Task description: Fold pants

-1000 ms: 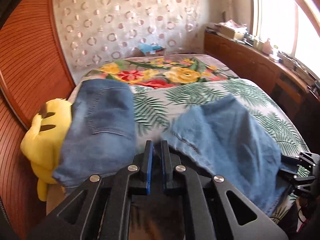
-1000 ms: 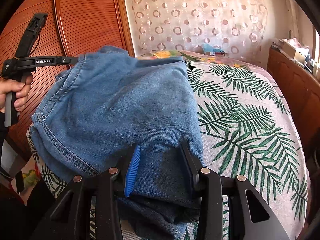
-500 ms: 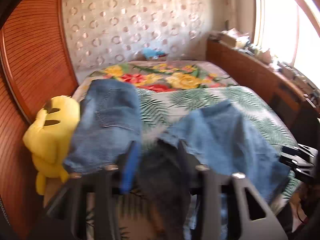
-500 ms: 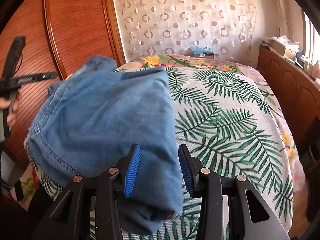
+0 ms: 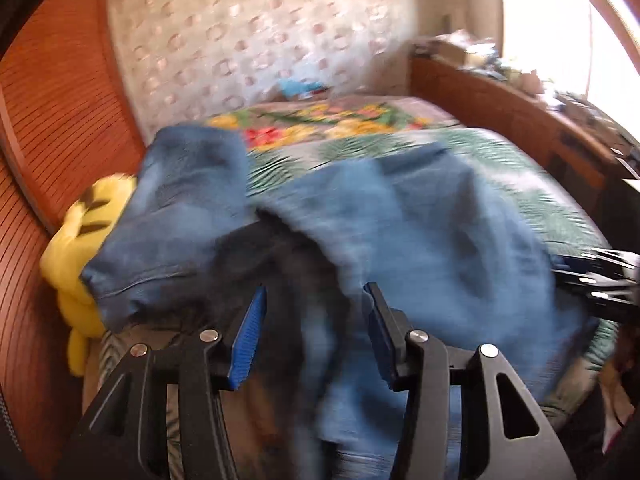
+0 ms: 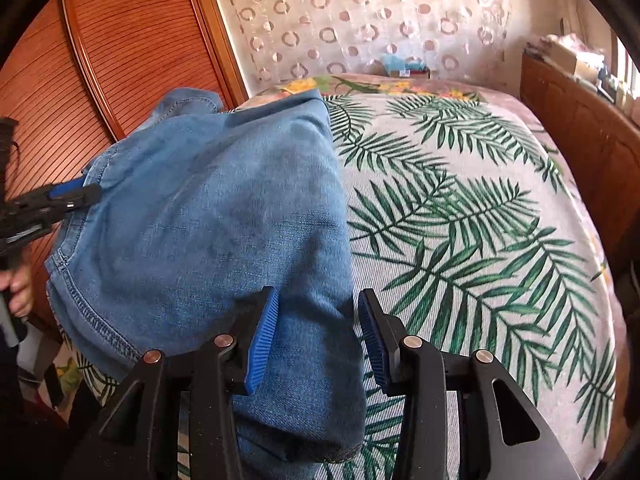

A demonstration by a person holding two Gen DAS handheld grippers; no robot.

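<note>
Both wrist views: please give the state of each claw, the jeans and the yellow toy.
Left claw: open, denim between its fingers, not clamped.
Right claw: open over the jeans' folded edge.
Jeans: bunched, loosely folded on the bed.
Yellow toy: lying partly under the jeans.

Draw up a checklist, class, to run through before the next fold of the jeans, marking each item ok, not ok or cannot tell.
1. Left gripper open: ok.
2. Right gripper open: ok.
3. Jeans lying flat: not ok, bunched and hanging off the bed edge.
4. Denim between each gripper's fingers, ready to grip: ok.
5. Plush toy free of the jeans: not ok, denim overlaps it.
6. Left view sharp enough to aim: not ok, blurred.
</note>
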